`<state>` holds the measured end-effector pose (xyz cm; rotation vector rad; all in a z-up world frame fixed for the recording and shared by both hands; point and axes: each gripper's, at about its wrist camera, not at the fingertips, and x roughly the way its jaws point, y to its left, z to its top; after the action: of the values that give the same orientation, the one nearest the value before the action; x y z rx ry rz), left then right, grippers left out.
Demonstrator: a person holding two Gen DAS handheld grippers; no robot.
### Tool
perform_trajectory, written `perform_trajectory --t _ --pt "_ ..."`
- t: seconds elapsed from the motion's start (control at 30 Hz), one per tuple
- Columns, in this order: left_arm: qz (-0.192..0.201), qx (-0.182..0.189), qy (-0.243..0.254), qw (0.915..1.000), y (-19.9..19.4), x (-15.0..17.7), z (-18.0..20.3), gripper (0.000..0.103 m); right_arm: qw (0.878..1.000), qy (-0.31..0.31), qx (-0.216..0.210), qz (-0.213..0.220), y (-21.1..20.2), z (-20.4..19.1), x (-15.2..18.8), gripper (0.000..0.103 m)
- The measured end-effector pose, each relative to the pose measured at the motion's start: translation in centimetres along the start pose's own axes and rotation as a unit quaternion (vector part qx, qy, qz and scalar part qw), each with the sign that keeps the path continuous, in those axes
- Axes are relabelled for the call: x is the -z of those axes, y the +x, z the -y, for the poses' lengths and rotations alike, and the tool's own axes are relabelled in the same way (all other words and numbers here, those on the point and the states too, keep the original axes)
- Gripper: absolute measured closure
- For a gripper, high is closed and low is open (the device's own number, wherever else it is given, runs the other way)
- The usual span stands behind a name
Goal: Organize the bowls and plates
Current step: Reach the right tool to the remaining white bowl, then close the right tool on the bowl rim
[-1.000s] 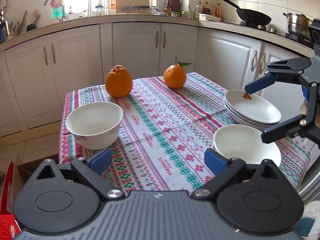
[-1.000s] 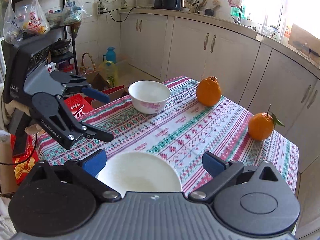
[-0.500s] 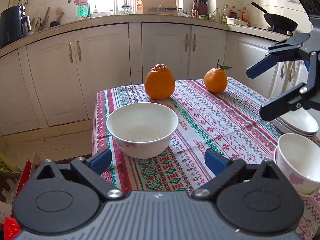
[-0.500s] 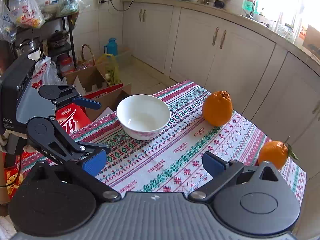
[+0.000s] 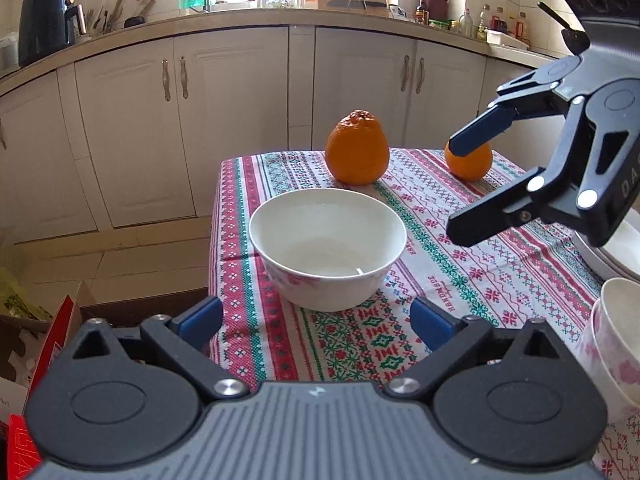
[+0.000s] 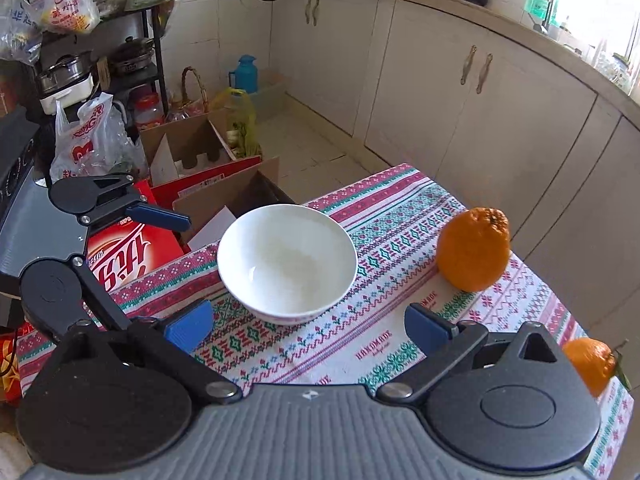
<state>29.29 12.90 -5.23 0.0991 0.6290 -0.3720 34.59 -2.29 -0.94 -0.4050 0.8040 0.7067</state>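
An empty white bowl (image 5: 328, 248) with a pink flower pattern stands near the left corner of the patterned tablecloth (image 5: 440, 280). My left gripper (image 5: 316, 320) is open just short of the bowl, which sits centred between the blue pads. My right gripper (image 6: 308, 326) is also open and looks down on the same bowl (image 6: 287, 260) from above. It hangs in the air at the right of the left wrist view (image 5: 460, 188). A second bowl (image 5: 616, 328) and a stack of white plates (image 5: 616, 252) sit at the right edge.
Two oranges (image 5: 357, 152) (image 5: 470, 160) rest on the far side of the cloth. The table edge drops off just left of the bowl. On the floor beyond it lie cardboard boxes (image 6: 208, 152) and a red carton (image 6: 128, 252). White cabinets (image 5: 240, 120) run behind.
Both grippers have swung left toward the lone bowl, which is now centred and larger in both views. The plates and second bowl have slid to the right edge of the left wrist view.
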Motion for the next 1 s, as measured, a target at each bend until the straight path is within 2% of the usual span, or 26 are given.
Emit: perform_trajectory --t 0.27,0.5,0.67,1.0 --pt "0.015 -0.008 0.032 0.9993 1.4 -0.1 0.9 0.004 0.999 0.021 -0.031 -0.009 2.8 2.1 -1.3 0.0" --pt "0.022 -0.011 0.037 0.999 2.9 -0.5 1.2 0.004 0.997 0.038 -0.068 -0.023 5.1 3.7 -2.2 0.0" --pt "0.02 -0.01 0.044 0.9988 3.8 -0.7 1.1 0.006 0.996 0.035 -0.08 -0.027 6.6 4.0 -2.8 0.002" --pt "0.022 0.007 0.047 0.9986 4.1 -0.8 0.7 0.017 0.993 0.037 -0.105 -0.043 8.9 4.4 -3.7 0.021"
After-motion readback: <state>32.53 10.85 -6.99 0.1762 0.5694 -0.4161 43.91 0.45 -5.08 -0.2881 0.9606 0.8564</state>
